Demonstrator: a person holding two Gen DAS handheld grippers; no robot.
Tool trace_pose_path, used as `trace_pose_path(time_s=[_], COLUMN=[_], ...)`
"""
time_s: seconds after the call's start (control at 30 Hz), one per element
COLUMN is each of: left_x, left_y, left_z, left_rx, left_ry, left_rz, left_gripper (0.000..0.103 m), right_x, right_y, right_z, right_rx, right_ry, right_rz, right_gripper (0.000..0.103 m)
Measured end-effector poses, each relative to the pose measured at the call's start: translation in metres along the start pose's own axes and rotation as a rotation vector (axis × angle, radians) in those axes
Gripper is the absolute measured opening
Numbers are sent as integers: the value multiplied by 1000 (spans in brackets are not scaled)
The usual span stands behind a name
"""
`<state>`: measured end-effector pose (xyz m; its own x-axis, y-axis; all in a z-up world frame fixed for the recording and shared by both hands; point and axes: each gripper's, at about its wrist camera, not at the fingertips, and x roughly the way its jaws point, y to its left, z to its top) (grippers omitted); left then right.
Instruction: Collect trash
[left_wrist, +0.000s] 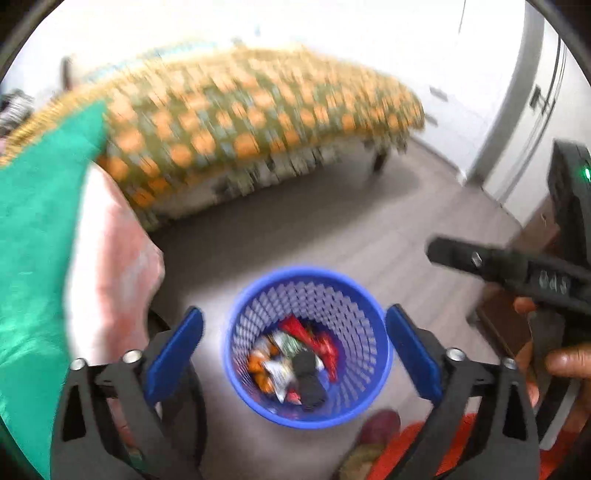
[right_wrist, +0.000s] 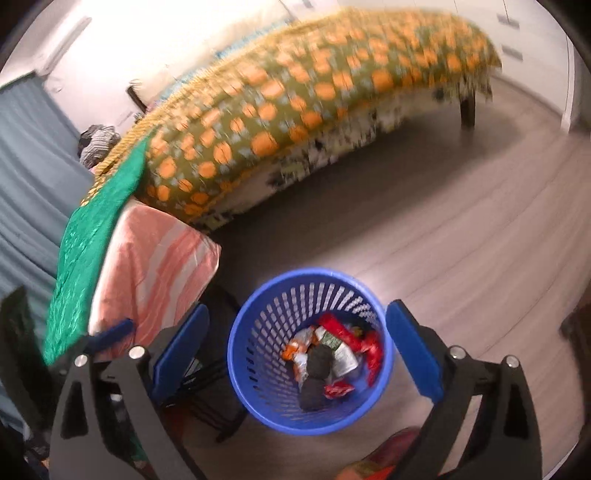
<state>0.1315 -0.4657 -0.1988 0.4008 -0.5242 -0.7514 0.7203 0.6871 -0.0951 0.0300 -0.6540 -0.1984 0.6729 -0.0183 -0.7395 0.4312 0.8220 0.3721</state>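
The left gripper (left_wrist: 295, 354) hangs above the blue mesh basket (left_wrist: 373, 317), its jaws spread wide, wider than the basket's rim, and holding nothing. The right gripper (right_wrist: 297, 350) hangs over the same basket (right_wrist: 255, 314) with jaws equally wide apart, also empty and touching nothing. The basket stands on the grey wood floor (right_wrist: 461, 240), near the cameras. Inside it lies the trash (right_wrist: 332, 350): crumpled red, orange and silver wrappers and two dark round lumps. Left of the basket sits a pink striped cushion (right_wrist: 159, 258) under a green cloth (right_wrist: 92, 251). A bed with an orange-patterned cover (right_wrist: 295, 92) fills the far side.
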Motion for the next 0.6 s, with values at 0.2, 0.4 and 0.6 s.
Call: trace_pose_path(time_s=[0.2,0.4,0.6], left_x=[-60,-92,-88], left_y=[-16,-39,-32], left_z=[-12,-18,-18], left_rx=[64,119,82], left_ry=[-91,-184,-76], left_rz=[58,228,149], left_gripper=[98,98,98], right_x=[-87,-119,-116], right_y=[38,43,44], right_z=[-14,-31,-54], right_rx=[-172,-116,-90], right_ry=[-268,-331,-231], right_rz=[-114,-205,-241], right_gripper=[98,98,98])
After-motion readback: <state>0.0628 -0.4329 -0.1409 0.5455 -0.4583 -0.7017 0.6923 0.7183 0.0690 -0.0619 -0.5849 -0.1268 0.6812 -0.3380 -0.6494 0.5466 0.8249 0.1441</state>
